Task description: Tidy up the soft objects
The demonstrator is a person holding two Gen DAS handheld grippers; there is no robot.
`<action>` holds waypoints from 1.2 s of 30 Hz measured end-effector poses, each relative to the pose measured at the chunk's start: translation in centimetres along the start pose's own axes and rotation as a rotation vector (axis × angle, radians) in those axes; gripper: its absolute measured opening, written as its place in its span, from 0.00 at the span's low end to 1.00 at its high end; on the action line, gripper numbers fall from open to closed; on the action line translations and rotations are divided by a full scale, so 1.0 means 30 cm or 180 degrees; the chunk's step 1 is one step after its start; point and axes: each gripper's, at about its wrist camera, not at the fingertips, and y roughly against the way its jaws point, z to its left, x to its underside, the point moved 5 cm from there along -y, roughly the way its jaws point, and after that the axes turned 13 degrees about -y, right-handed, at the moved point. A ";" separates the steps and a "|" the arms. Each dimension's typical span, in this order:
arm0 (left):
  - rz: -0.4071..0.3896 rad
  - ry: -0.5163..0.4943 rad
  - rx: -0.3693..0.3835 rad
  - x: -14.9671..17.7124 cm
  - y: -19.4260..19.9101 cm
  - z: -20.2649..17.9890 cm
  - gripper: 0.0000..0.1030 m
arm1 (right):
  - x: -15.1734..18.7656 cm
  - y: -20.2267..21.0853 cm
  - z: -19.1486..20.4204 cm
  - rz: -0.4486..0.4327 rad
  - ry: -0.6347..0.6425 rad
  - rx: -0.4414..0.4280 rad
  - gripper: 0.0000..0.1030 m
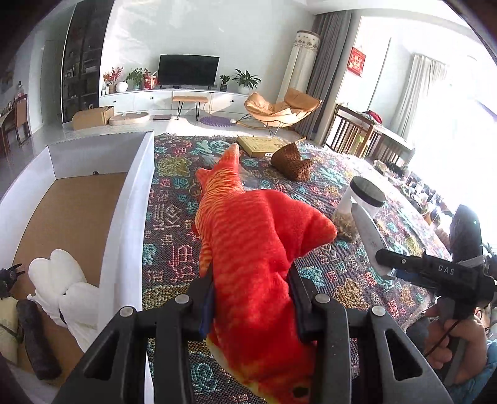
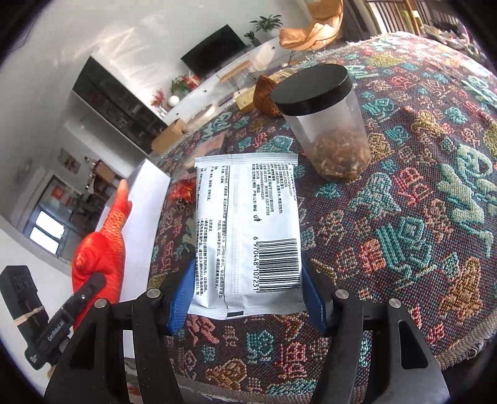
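Left gripper (image 1: 251,298): black linkage arms, silver rivets, blue pads. Right gripper (image 2: 247,298), identical; "DAS" lettering at 3 o'clock in the left wrist view.

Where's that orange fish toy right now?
The orange fish toy is clamped in the left tool, lifted above the patterned blanket, just right of the white box.

Walls: you face a pale wall (image 1: 217,28).
Media: a dark television (image 1: 188,70) on a long white cabinet (image 1: 174,98), potted plants (image 1: 247,80) beside it.
Seating: a tan rocking chair (image 1: 279,108) right of it.
Light: your right is bright, with grey curtains (image 1: 329,62).
Shelving: a tall dark shelf unit (image 1: 82,56) stands left.
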 end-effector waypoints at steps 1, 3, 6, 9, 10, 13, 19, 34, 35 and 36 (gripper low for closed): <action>-0.0036 0.0031 -0.0009 -0.009 0.023 0.020 0.37 | 0.003 -0.007 0.025 0.0018 0.0060 0.0002 0.63; -0.0127 0.0132 -0.0037 -0.028 0.076 0.077 0.37 | 0.019 -0.003 0.079 0.0022 0.0214 0.0006 0.63; -0.0247 0.0315 -0.0151 -0.049 0.167 0.207 0.37 | 0.052 -0.009 0.195 0.0101 0.0377 -0.0146 0.63; -0.0315 0.0424 -0.0454 -0.039 0.267 0.359 0.37 | 0.103 -0.041 0.369 0.0295 0.0508 -0.0426 0.63; -0.0313 0.0446 -0.0571 -0.028 0.295 0.408 0.37 | 0.123 -0.061 0.440 0.0384 0.0581 -0.0529 0.63; -0.0216 0.0532 -0.0879 0.026 0.353 0.541 0.38 | 0.207 -0.120 0.662 0.0662 0.0801 -0.0871 0.63; 0.0223 0.0734 -0.1625 0.167 0.351 0.721 0.99 | 0.386 -0.343 0.906 0.1404 0.1022 -0.1106 0.75; -0.0061 0.0392 -0.0385 -0.002 0.140 0.236 0.99 | 0.041 -0.316 0.011 -0.0342 0.1115 0.1562 0.75; -0.0007 0.0257 -0.0252 -0.014 0.103 0.159 0.99 | 0.021 -0.293 -0.035 -0.0380 0.1054 0.1645 0.75; 0.0053 0.0131 -0.0151 -0.017 0.065 0.088 0.99 | 0.007 -0.278 -0.068 -0.0427 0.1023 0.1708 0.75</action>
